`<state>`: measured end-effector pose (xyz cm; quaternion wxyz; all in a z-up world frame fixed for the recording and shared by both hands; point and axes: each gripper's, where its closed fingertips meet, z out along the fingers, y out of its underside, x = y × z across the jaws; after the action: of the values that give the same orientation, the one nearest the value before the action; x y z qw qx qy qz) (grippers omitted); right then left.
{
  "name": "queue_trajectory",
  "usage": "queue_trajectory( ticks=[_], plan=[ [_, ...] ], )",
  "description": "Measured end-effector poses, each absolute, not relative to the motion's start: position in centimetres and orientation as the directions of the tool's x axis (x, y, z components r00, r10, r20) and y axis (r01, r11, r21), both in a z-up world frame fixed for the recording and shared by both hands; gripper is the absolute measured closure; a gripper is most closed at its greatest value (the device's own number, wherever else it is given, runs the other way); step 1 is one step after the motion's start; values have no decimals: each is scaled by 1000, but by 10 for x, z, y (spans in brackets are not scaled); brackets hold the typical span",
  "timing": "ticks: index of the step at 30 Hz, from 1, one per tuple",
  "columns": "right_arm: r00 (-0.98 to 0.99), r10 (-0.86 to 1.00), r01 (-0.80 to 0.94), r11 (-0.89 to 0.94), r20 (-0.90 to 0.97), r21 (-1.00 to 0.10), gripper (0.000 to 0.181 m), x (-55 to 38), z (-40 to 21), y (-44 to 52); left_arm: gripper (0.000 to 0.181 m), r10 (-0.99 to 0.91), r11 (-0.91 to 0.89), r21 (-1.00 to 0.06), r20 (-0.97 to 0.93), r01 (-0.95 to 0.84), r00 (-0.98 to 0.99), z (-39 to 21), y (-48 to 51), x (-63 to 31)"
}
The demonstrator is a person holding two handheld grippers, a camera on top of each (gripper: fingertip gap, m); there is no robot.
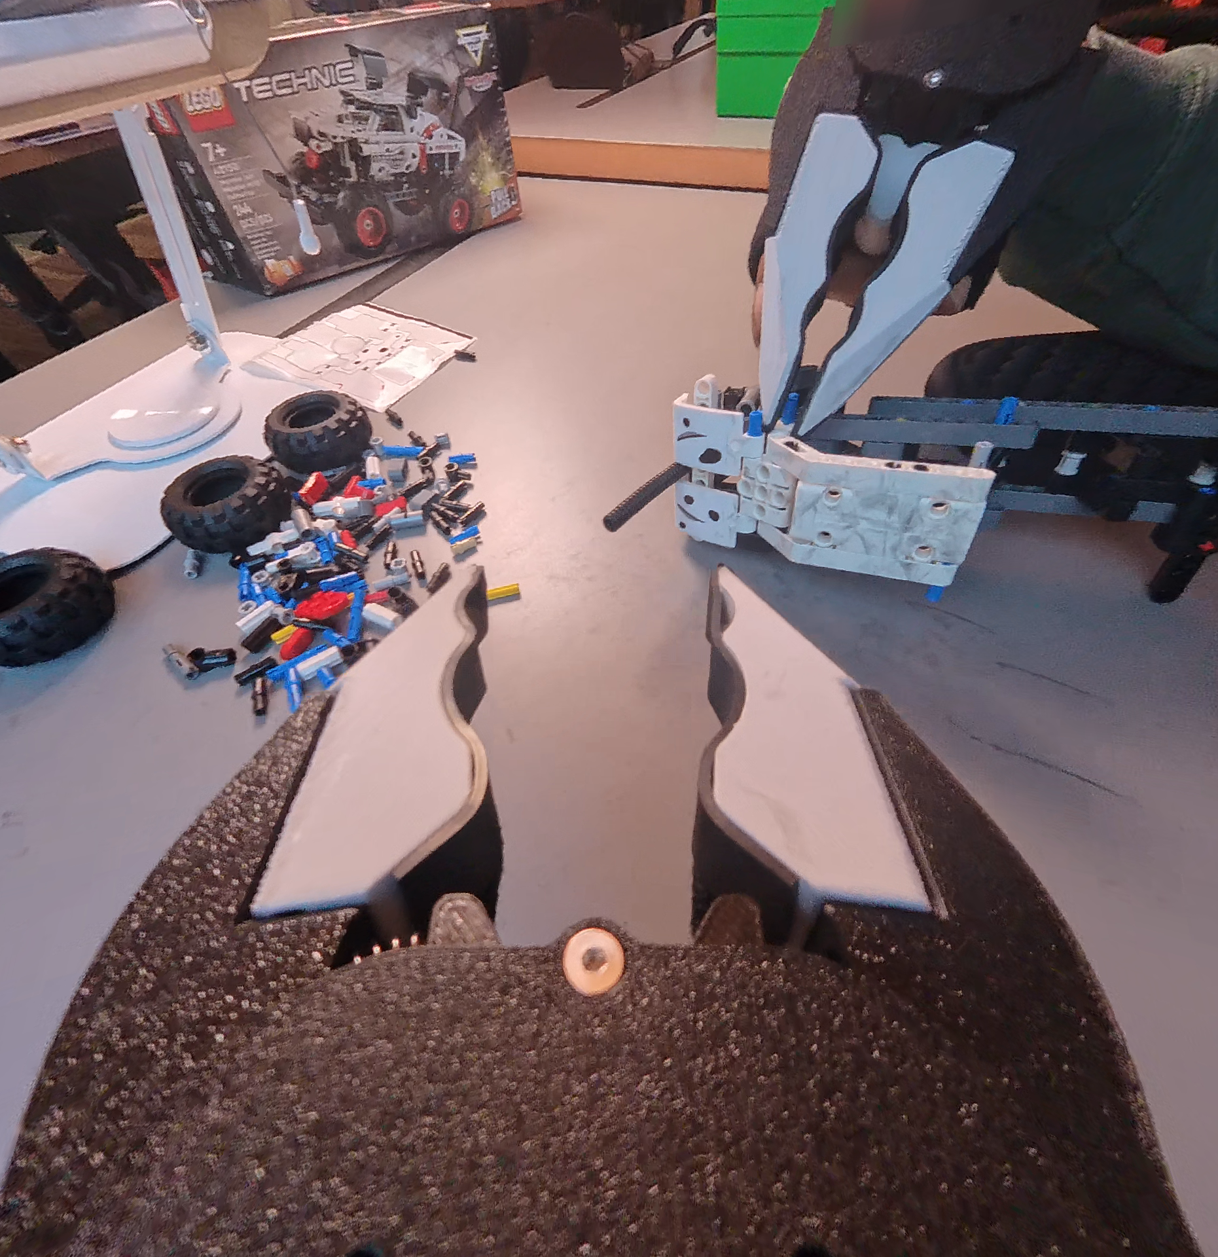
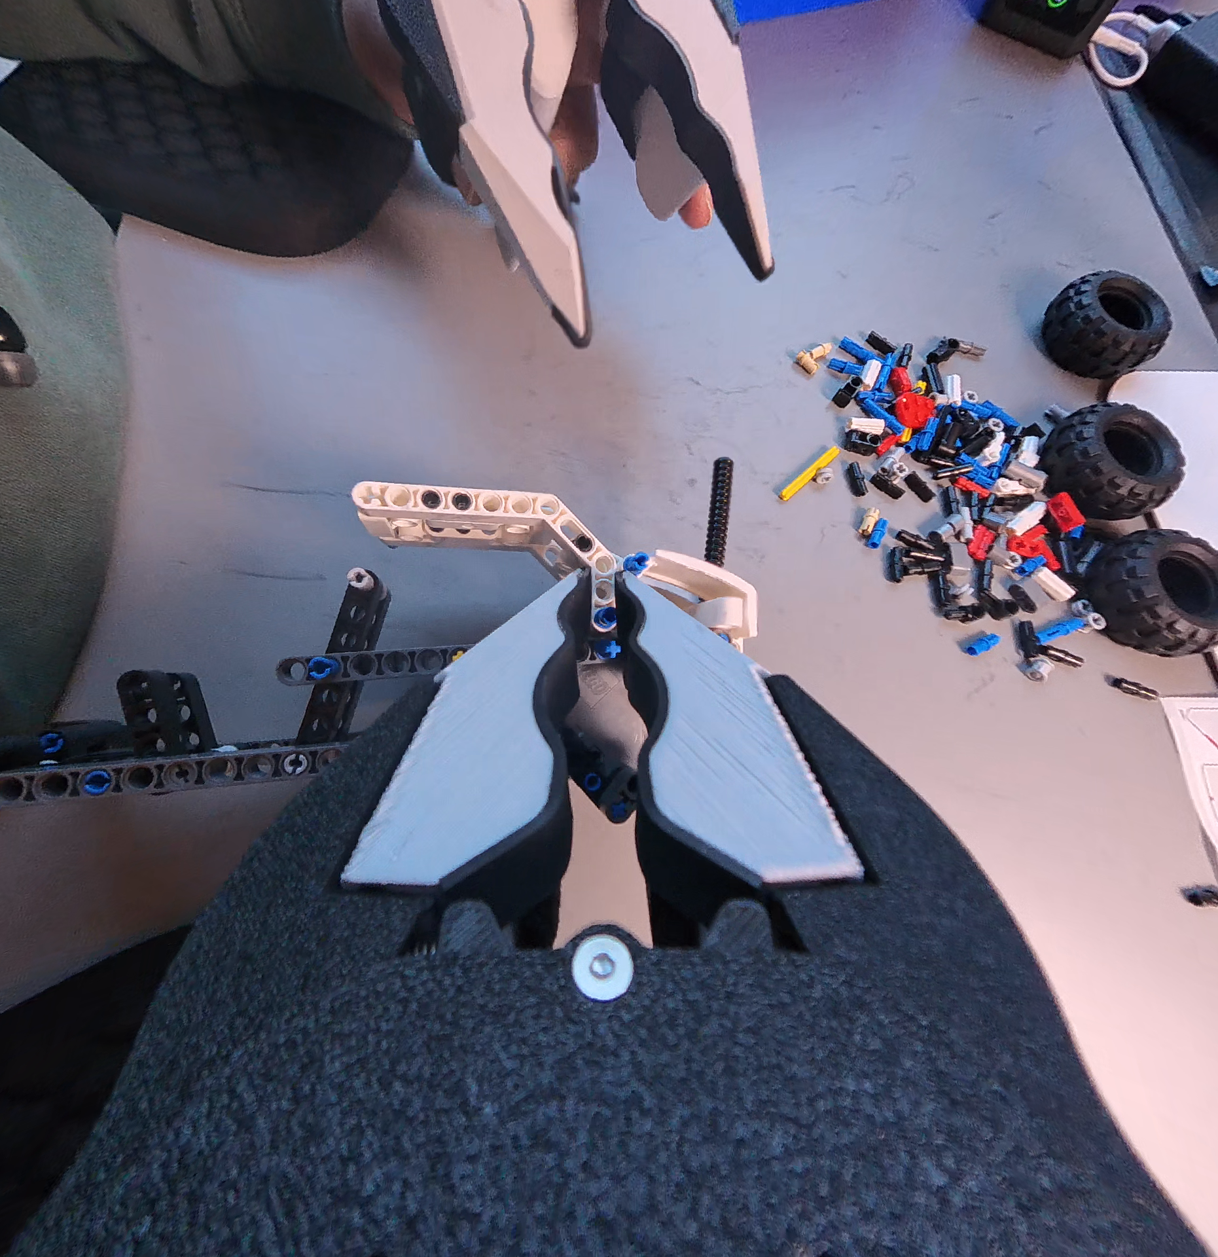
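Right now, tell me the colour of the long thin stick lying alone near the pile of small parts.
Yellow stick, clearest in the right wrist view.

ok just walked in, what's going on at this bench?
A person holds a two-finger gripper in each hand over a grey table. The right gripper is closed on the top of a half-built brick vehicle, white panels on a dark grey frame, resting on the table. The left gripper is open and empty, hovering apart from it. A pile of small loose parts, three black tyres, a sticker sheet and the kit box lie to its left.
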<state>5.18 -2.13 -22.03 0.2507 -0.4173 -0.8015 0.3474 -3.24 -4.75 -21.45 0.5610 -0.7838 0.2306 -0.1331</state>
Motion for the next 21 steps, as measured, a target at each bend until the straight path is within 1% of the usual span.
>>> queue_trajectory(
  ticks=[3,8,10,13,15,18,19,21],
  plan=[
    [-533,841,487,392,90,-780,176,51,-220,-25,105,-600,-284,-940,20,-189,800,-215,-53,-8],
    [-535,843,481,363,61,-798,176,49,-220,-30,72,-687,-352,-922,138,-160,714,-219,-59,33],
    [-540,840,477,348,43,-807,176,48,-220,-33,63,-688,-366,-917,149,-162,710,-221,-54,43],
    [-552,834,462,331,26,-822,176,46,-219,-39,55,-704,-387,-909,182,-157,686,-223,-47,55],
    [-554,832,456,322,19,-830,176,46,-219,-40,55,-725,-399,-902,200,-165,659,-224,-46,62],
    [-560,829,445,298,-2,-845,176,46,-218,-41,83,-755,-403,-901,230,-158,615,-222,-50,67],
    [-566,824,436,289,-11,-852,177,48,-215,-42,86,-753,-403,-902,232,-153,616,-222,-50,67],
    [-579,815,430,292,-12,-854,170,52,-211,-41,92,-748,-402,-903,230,-150,622,-221,-49,65]
  ],
)
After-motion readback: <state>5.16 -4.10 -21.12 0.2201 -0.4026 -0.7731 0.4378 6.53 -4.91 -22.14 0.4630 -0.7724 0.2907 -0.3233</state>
